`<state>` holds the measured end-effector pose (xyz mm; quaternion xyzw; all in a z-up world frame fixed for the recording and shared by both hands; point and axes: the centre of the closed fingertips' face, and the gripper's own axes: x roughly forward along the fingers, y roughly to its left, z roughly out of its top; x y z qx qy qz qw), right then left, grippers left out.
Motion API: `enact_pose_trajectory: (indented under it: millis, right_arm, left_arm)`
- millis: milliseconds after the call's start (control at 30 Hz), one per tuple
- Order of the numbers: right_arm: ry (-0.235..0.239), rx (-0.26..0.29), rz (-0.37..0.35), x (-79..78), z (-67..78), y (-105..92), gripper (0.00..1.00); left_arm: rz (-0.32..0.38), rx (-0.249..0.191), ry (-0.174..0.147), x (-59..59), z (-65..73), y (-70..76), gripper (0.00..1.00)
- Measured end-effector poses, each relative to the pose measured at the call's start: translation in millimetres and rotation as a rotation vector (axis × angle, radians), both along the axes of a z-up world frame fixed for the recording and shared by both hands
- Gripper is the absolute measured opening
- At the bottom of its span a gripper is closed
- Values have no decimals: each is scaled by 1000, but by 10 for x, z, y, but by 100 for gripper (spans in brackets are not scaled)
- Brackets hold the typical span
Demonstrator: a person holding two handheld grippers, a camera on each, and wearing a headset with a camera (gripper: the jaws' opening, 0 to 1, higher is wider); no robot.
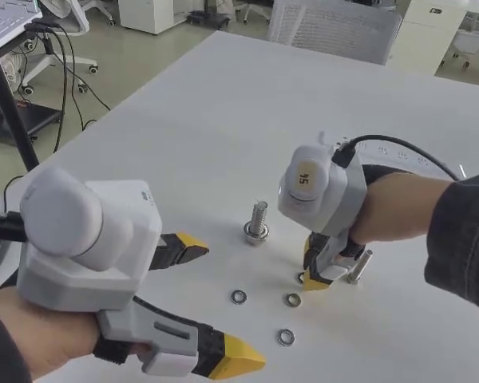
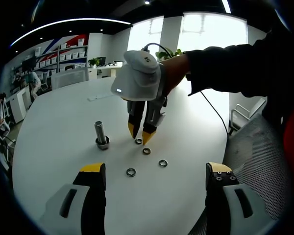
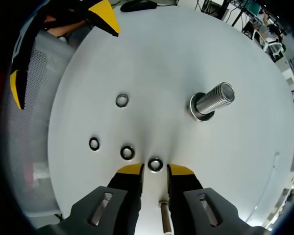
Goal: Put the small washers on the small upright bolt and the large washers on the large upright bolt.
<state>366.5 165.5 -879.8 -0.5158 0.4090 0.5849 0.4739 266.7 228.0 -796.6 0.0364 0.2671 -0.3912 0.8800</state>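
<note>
- Right hand-held gripper (image 3: 155, 170) points down, jaws slightly parted, with a washer (image 3: 155, 163) lying flat on the tabletop (image 3: 161, 58) between its tips, ungripped
- Left hand-held gripper (image 2: 155, 169), released wide, sits farther away

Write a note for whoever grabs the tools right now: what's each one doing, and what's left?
Left tool: open, empty, above the table.
Right tool: open, tips down, jaws either side of one washer lying flat.
Three other washers lie loose nearby.
Large bolt stands upright with a ring at its base, perhaps a washer already on. Small bolt sits close beside the right tool.
Left: all four loose washers need sorting onto the bolts.
</note>
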Motion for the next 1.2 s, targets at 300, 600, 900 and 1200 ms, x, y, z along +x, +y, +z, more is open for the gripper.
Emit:
enact_pose_trajectory:
  millis: [300,600,900,1200]
  right_arm:
    - [-5,8,-1,-45,-3,-5,18]
    - [-11,5,16,-54,-7,4,15]
    - [-9,5,21,-58,-8,9,15]
    - [-9,3,24,-62,-2,10,15]
  left_arm:
    - [-5,3,1,-32,-5,-14,83]
    - [-4,1,1,-42,-3,-10,83]
    - [-4,-1,1,-42,-1,-2,83]
    - [-3,-2,1,-46,6,5,83]
